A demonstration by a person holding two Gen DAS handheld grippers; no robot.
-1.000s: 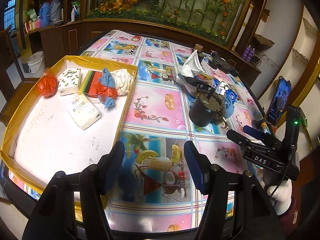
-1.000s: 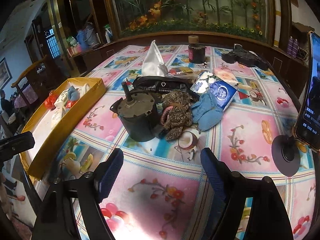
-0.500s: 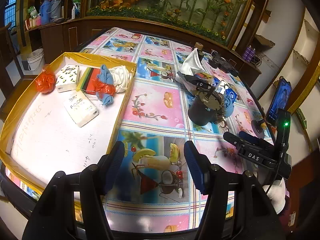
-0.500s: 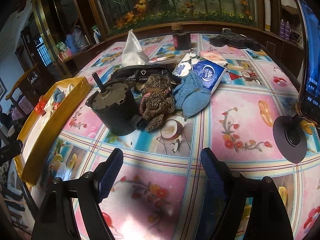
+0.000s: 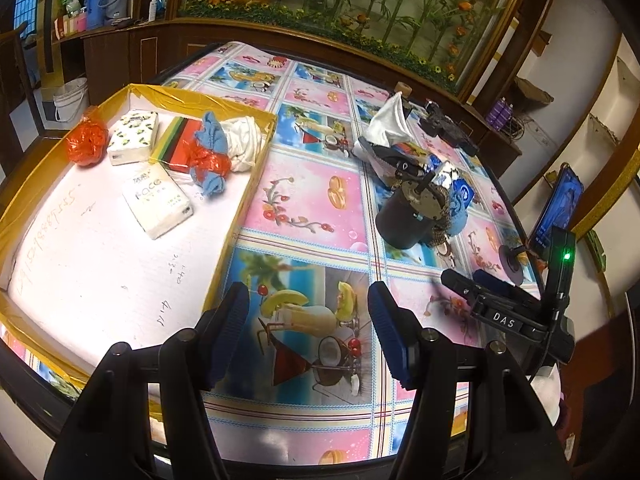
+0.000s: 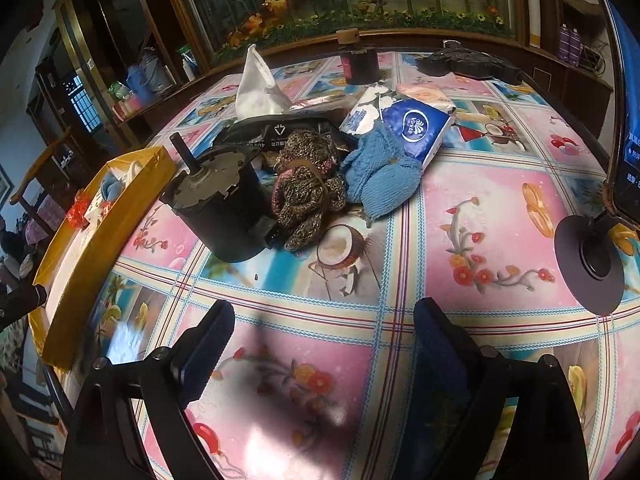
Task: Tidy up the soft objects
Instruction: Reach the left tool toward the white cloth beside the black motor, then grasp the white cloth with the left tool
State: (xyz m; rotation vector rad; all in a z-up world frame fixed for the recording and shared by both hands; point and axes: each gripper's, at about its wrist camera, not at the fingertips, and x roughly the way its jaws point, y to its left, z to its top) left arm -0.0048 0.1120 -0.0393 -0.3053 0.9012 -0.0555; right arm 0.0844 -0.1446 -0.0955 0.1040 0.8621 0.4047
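A yellow-rimmed tray (image 5: pixel 244 200) on the left holds tissue packs (image 5: pixel 157 206), orange bags (image 5: pixel 86 145), a striped cloth and a blue knit piece (image 5: pixel 211 144). In the right wrist view a brown knit item (image 6: pixel 306 188), a blue knit item (image 6: pixel 380 172) and a blue tissue pack (image 6: pixel 416 128) lie beside a black motor (image 6: pixel 220 208). My right gripper (image 6: pixel 324 340) is open and empty, a short way in front of the knits. My left gripper (image 5: pixel 308 320) is open and empty over the tablecloth by the tray's right edge. The right gripper shows in the left wrist view (image 5: pixel 472 286).
A white cloth in a black pouch (image 6: pixel 260 88), a black roll (image 6: pixel 360 64) and black gear (image 6: pixel 468 64) sit at the far side. A phone on a round stand (image 6: pixel 592 256) stands at the right. The tray's corner (image 6: pixel 80 256) is at the left.
My right gripper has moved forward towards the knit items and the motor, which look larger. My left gripper has risen and drawn back slightly. Both stay open.
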